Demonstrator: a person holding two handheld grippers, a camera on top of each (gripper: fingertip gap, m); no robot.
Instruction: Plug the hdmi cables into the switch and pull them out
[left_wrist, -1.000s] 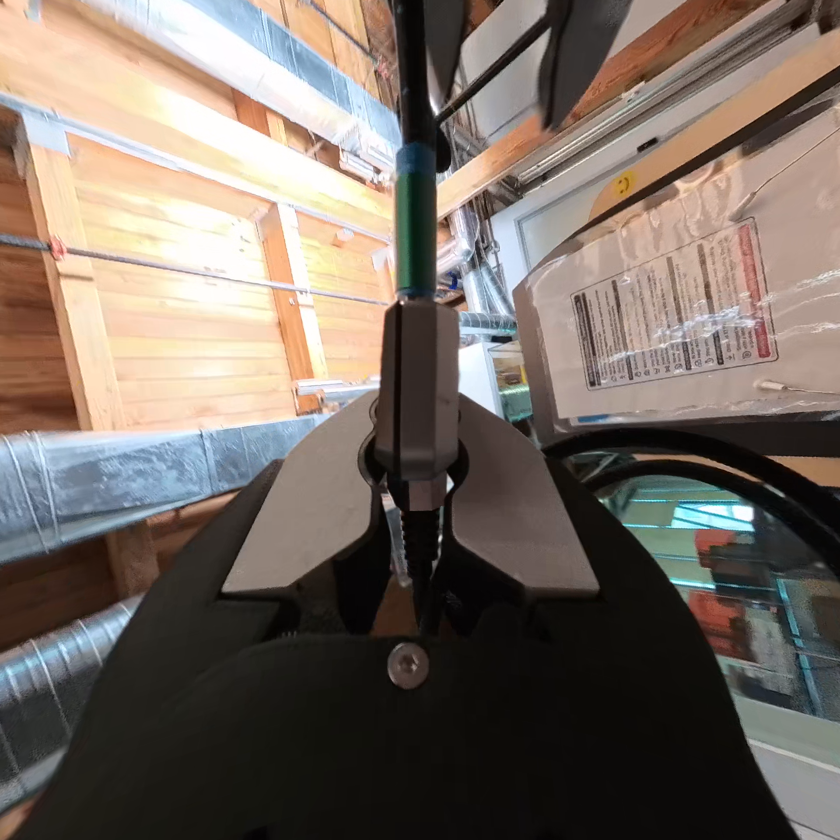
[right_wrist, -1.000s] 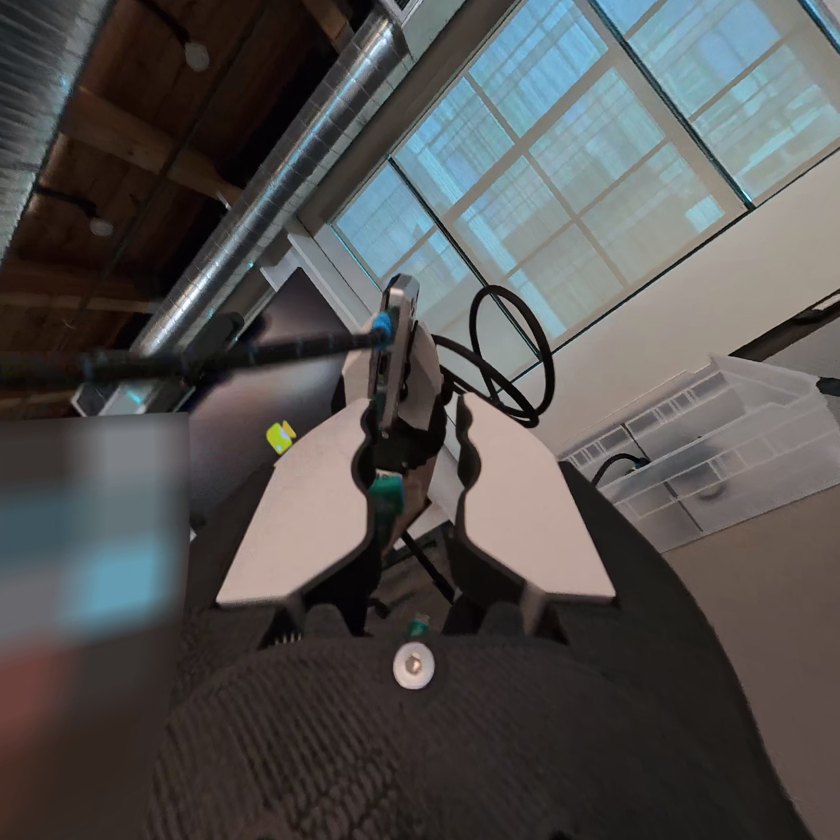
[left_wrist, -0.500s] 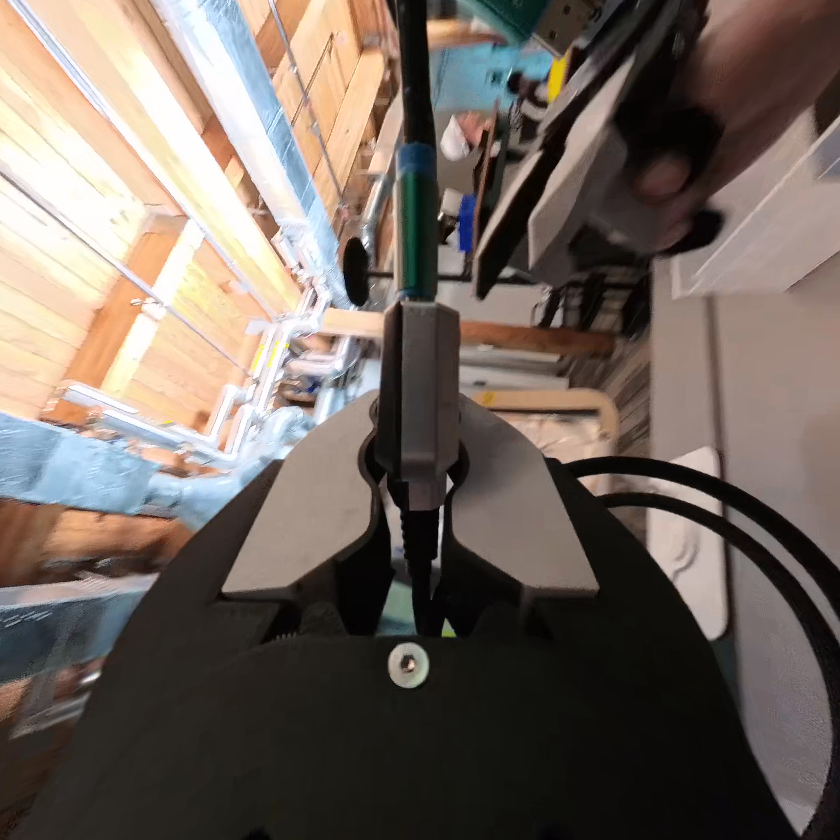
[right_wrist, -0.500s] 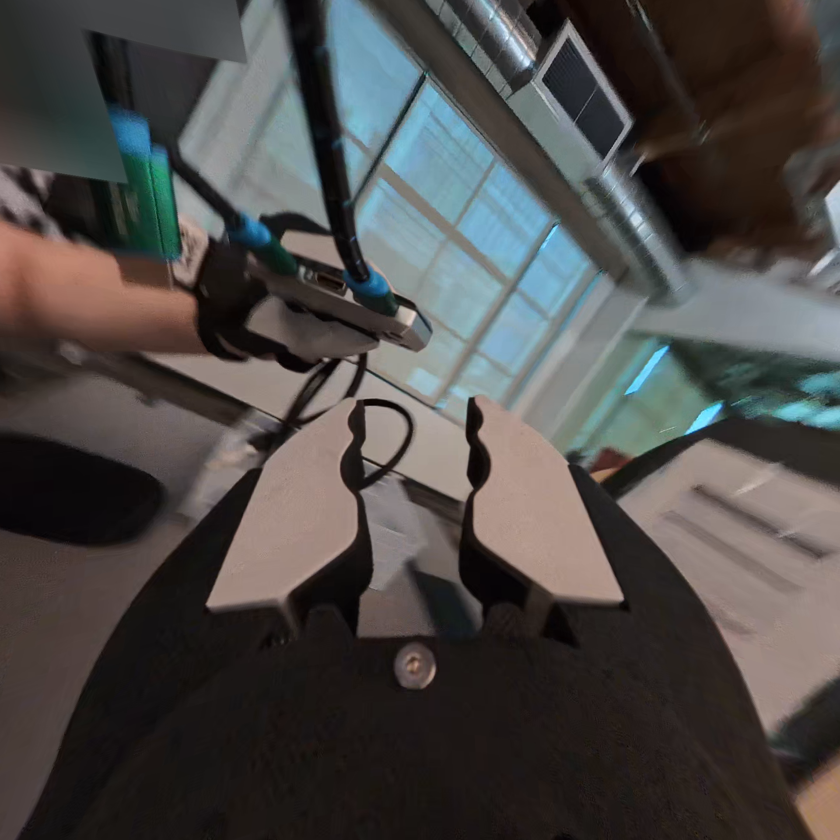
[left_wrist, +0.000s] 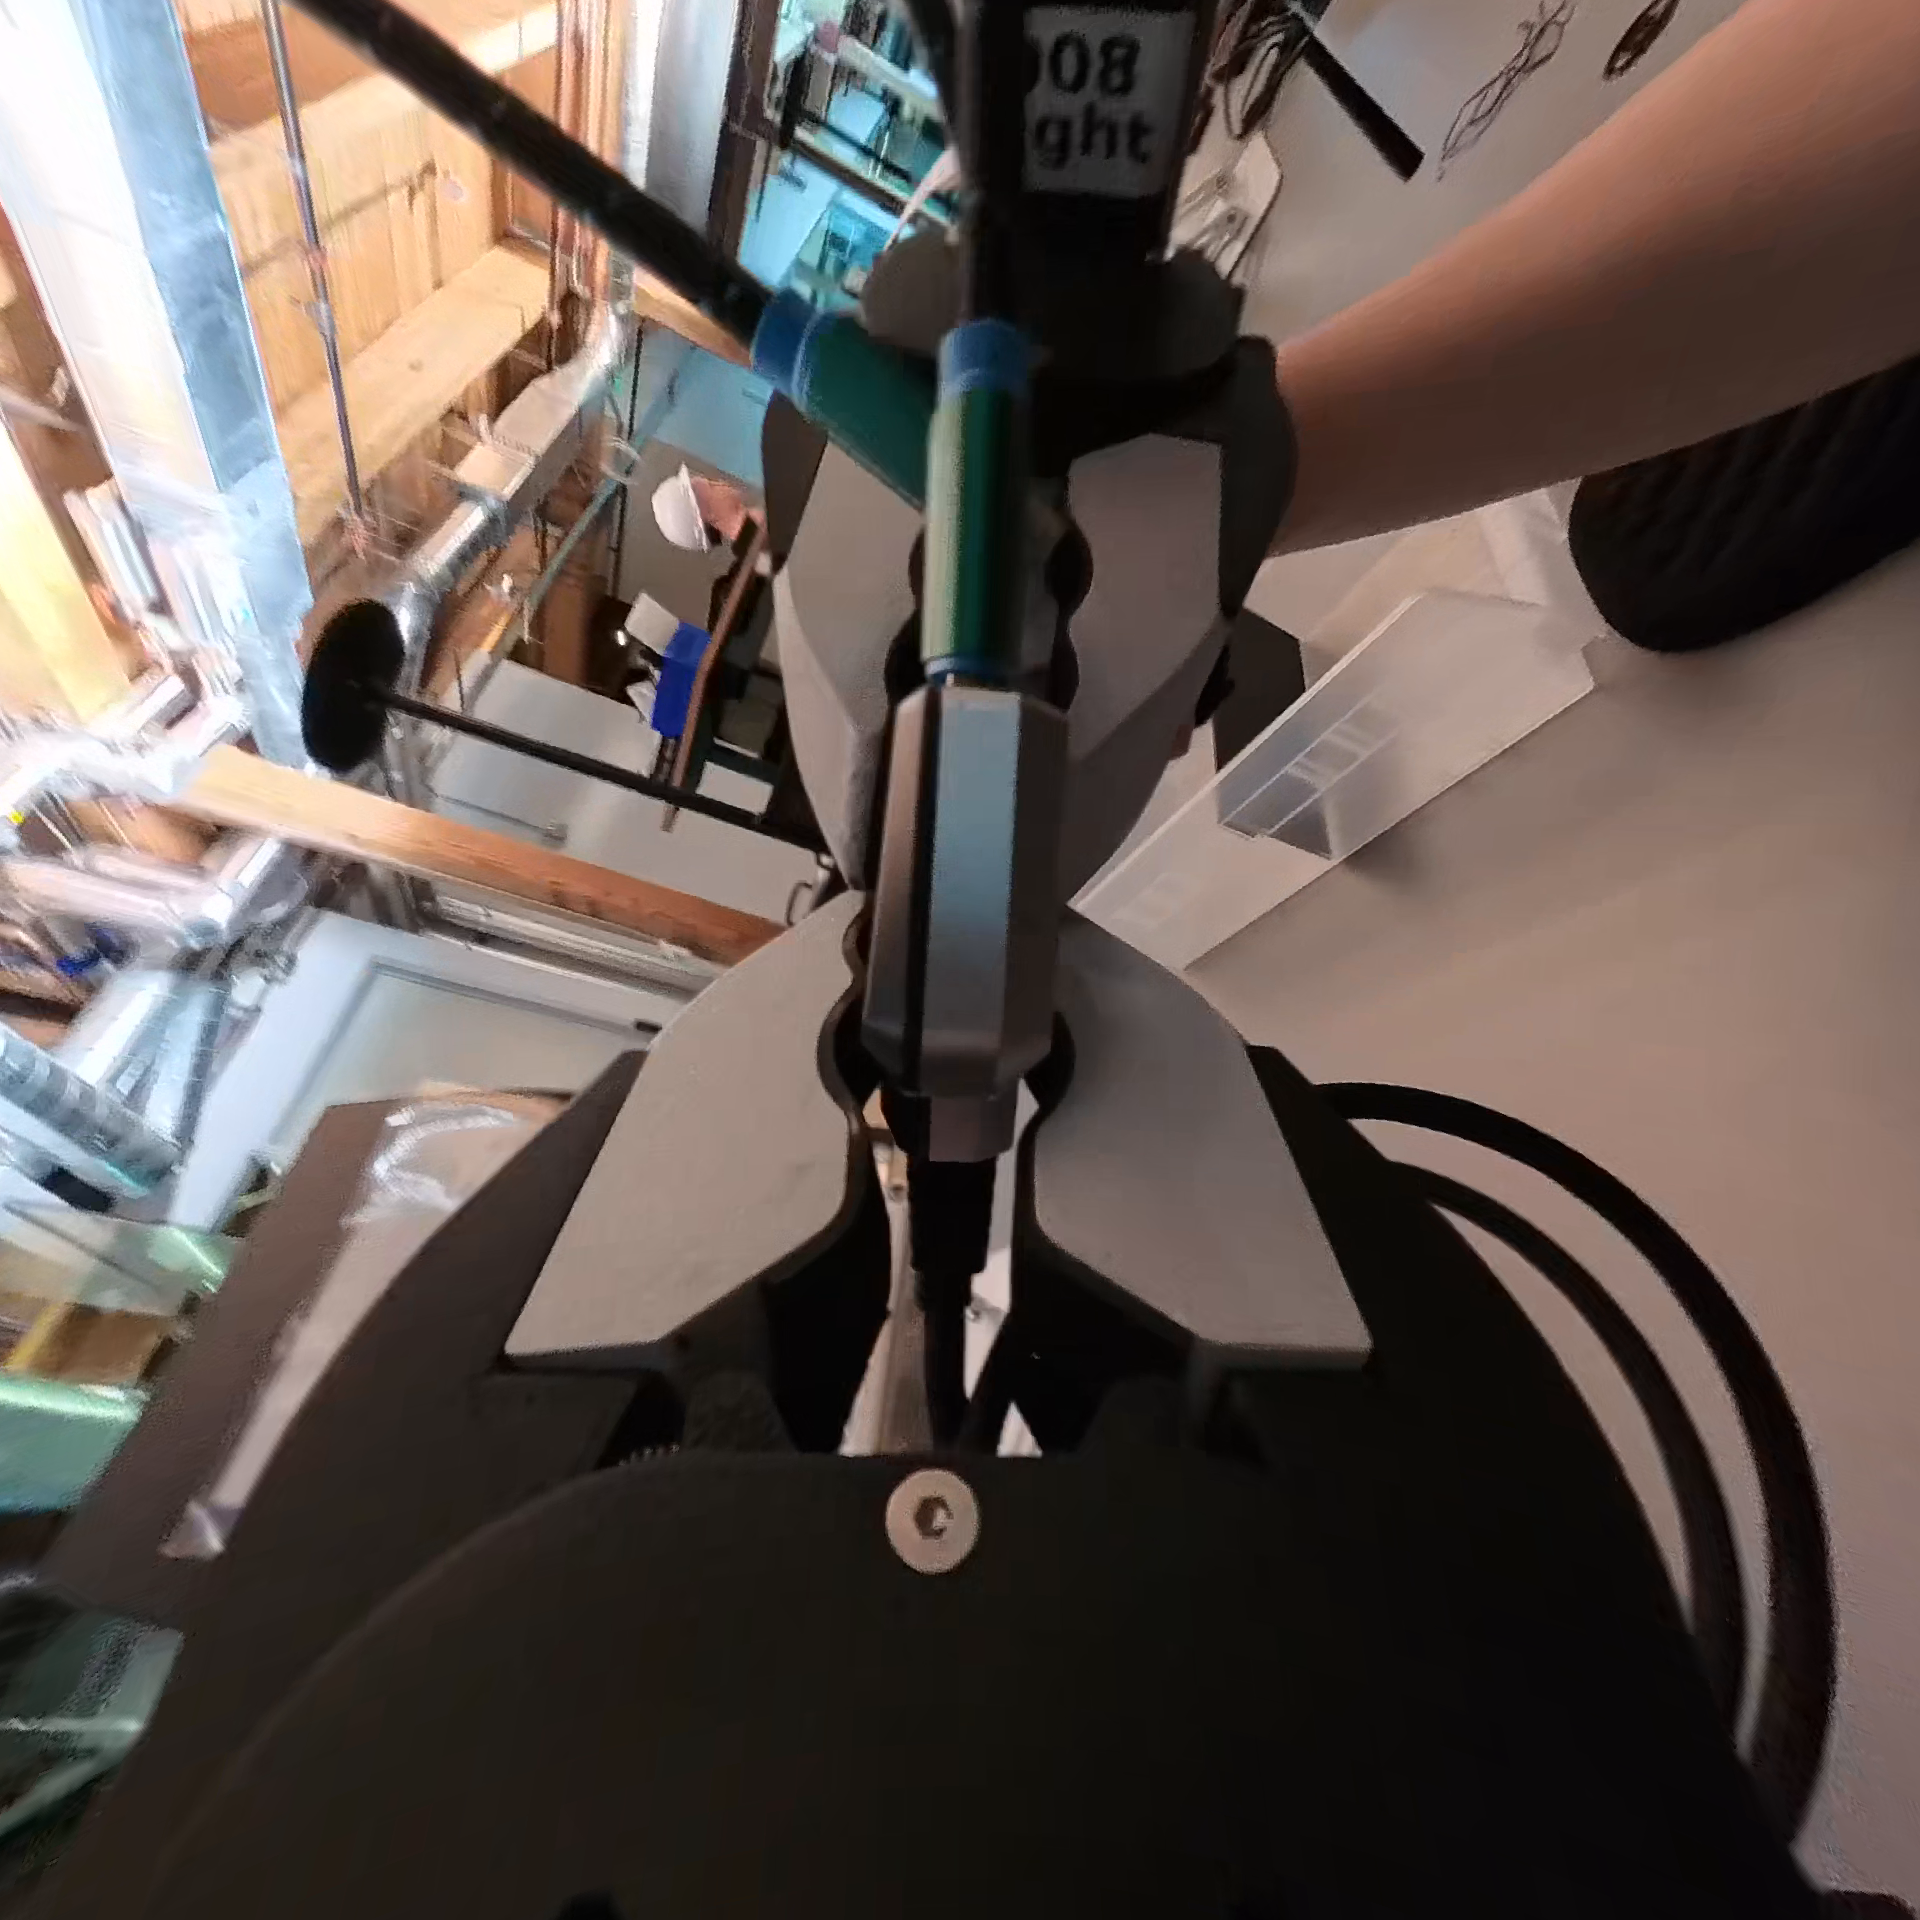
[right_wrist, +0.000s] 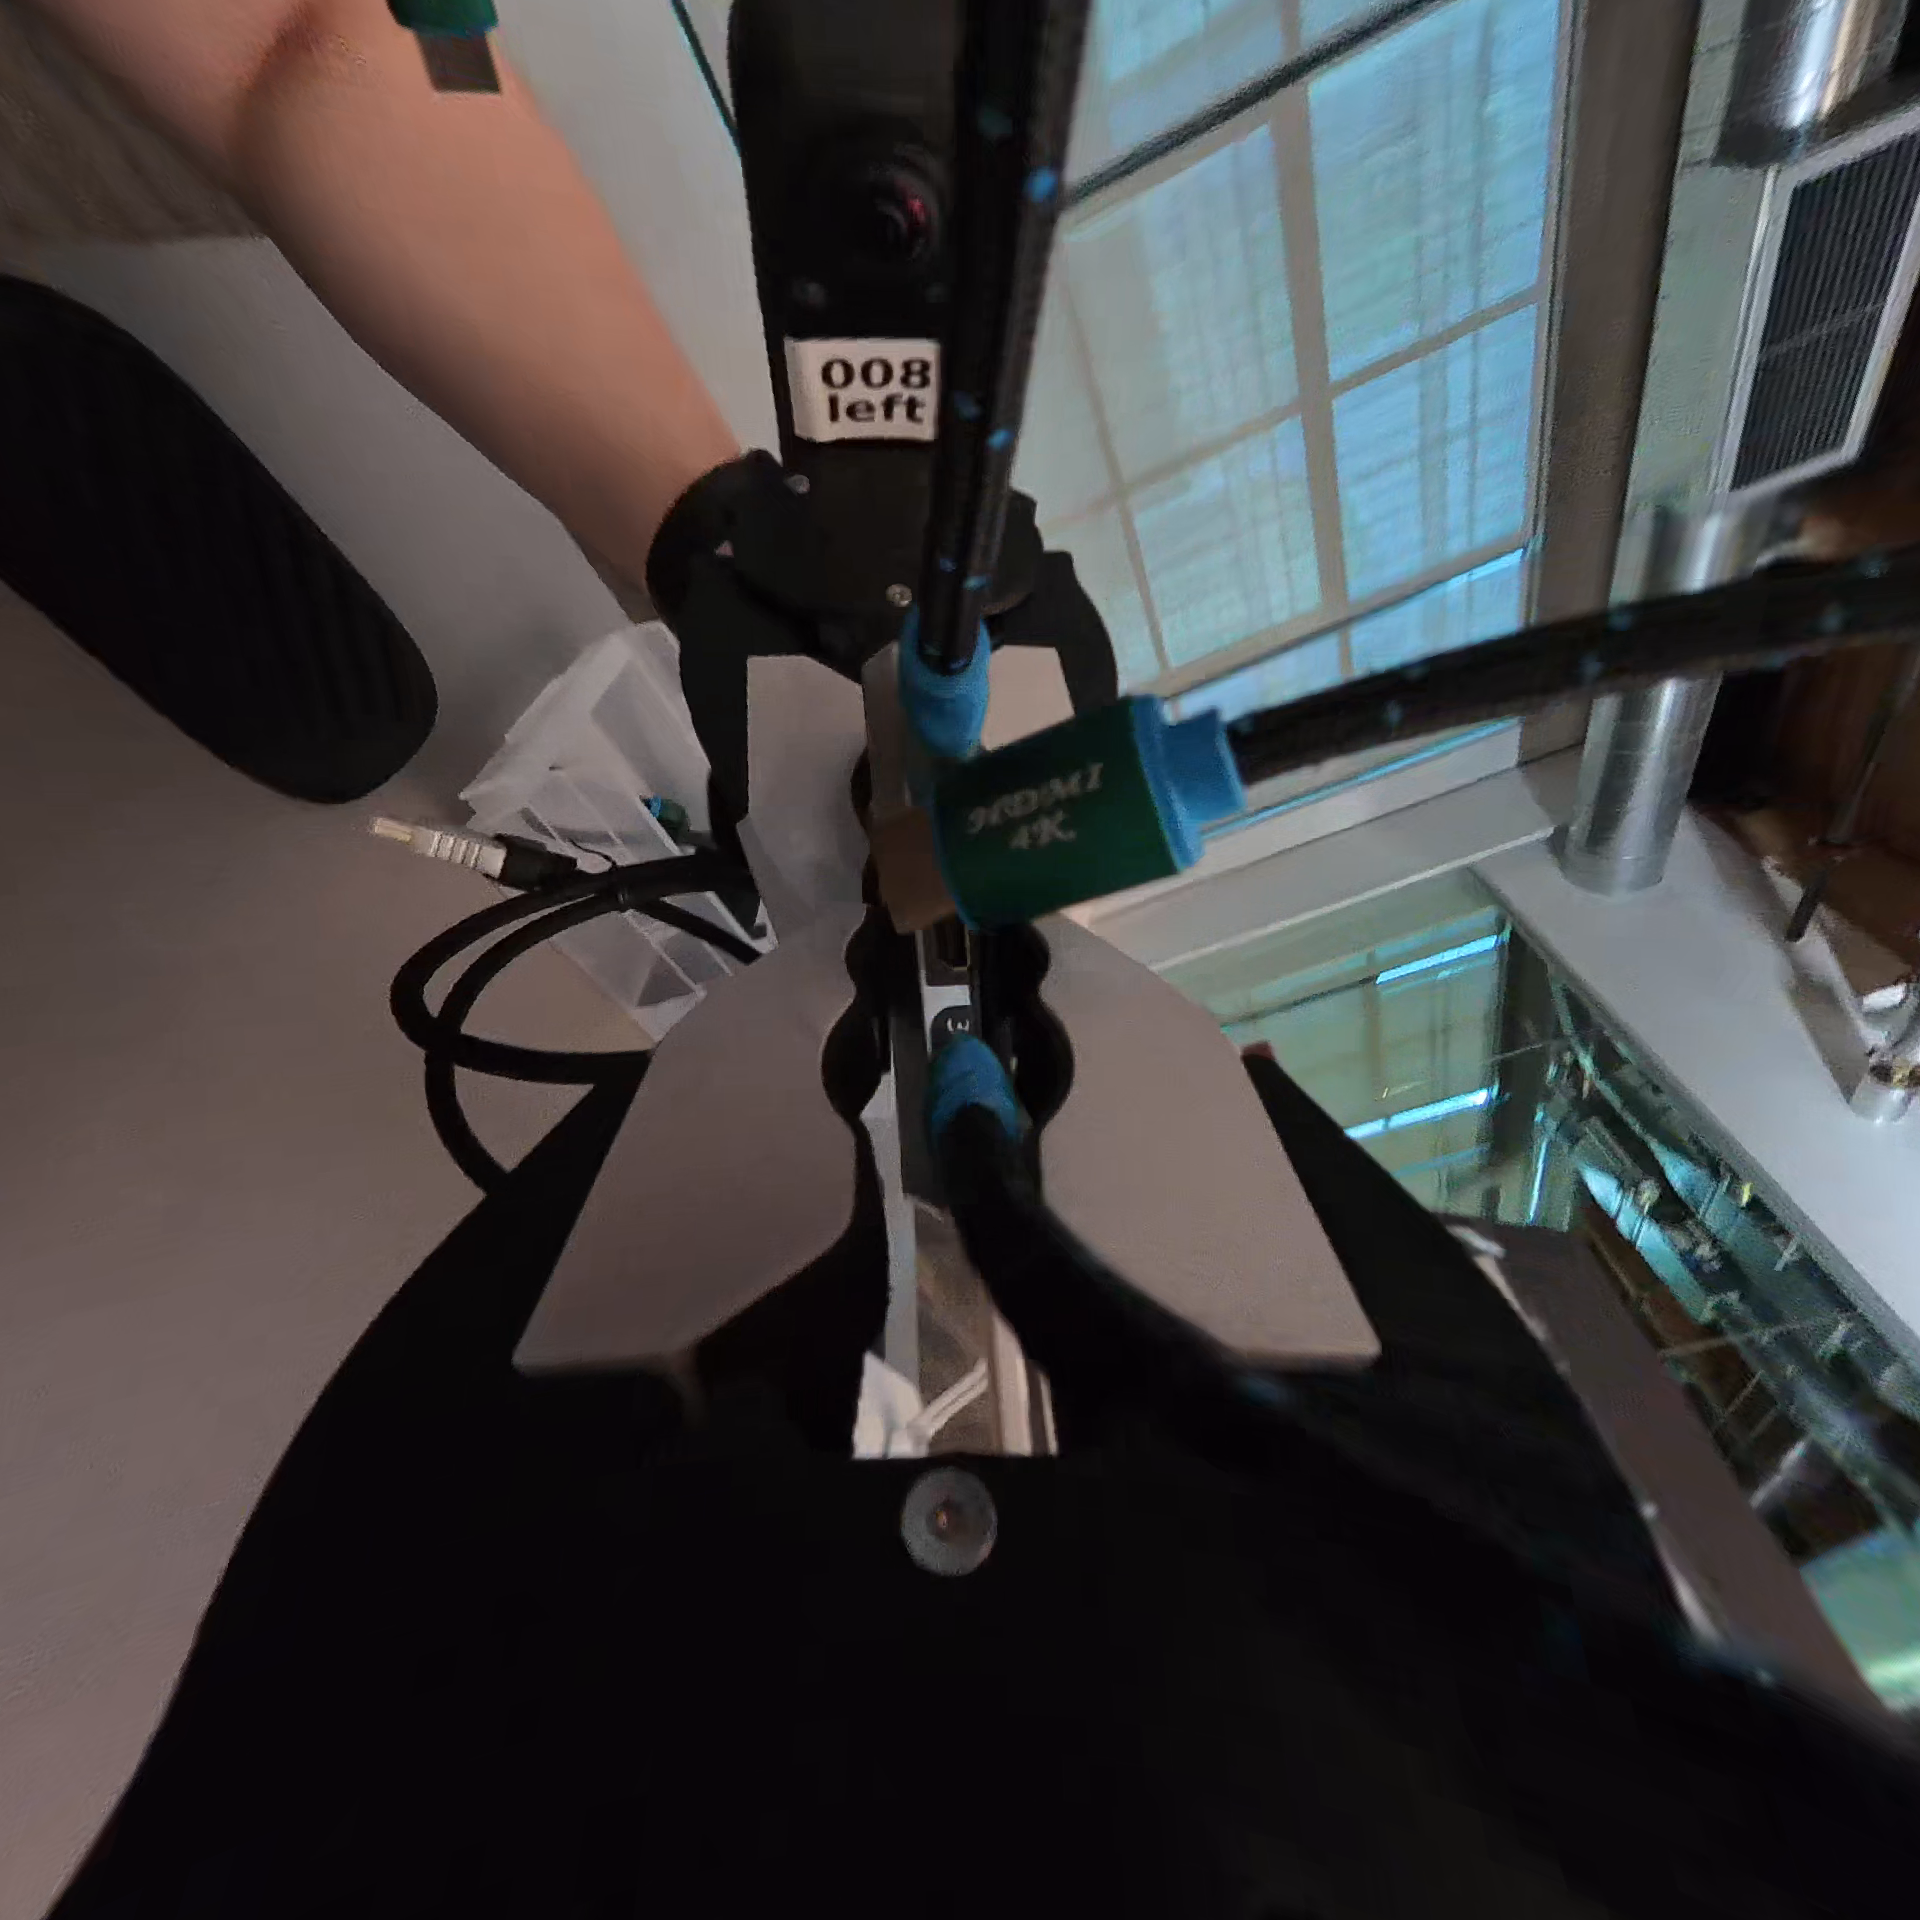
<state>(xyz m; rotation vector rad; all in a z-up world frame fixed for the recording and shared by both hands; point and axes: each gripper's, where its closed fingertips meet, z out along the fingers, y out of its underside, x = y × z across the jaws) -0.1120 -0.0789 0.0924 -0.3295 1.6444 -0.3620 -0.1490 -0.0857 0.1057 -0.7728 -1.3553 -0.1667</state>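
Observation:
My left gripper (left_wrist: 961, 935) is shut on the grey HDMI switch (left_wrist: 961, 894) and holds it edge-on in the air. A green HDMI plug (left_wrist: 977, 540) sits in the switch's far end. My right gripper (right_wrist: 945, 935) faces the left one, with its fingers (left_wrist: 1143, 582) closed on either side of that plug. The plug's blue strain relief (right_wrist: 971, 1091) and black cable run back between them. A second green plug (right_wrist: 1049, 831) lies at an angle beside the switch, also in the left wrist view (left_wrist: 842, 384). I cannot tell whether it is seated.
A clear plastic box (left_wrist: 1403, 748) stands on the white table (left_wrist: 1558, 1039), also in the right wrist view (right_wrist: 592, 748). A black cable loops on the table (right_wrist: 468, 987) beside a loose white connector (right_wrist: 436, 836). A person's forearm (left_wrist: 1558, 364) reaches in. Windows lie behind.
My right gripper let go of the switch, swung away open, then came back and closed around the green plug. My left gripper kept the switch while turning towards the table.

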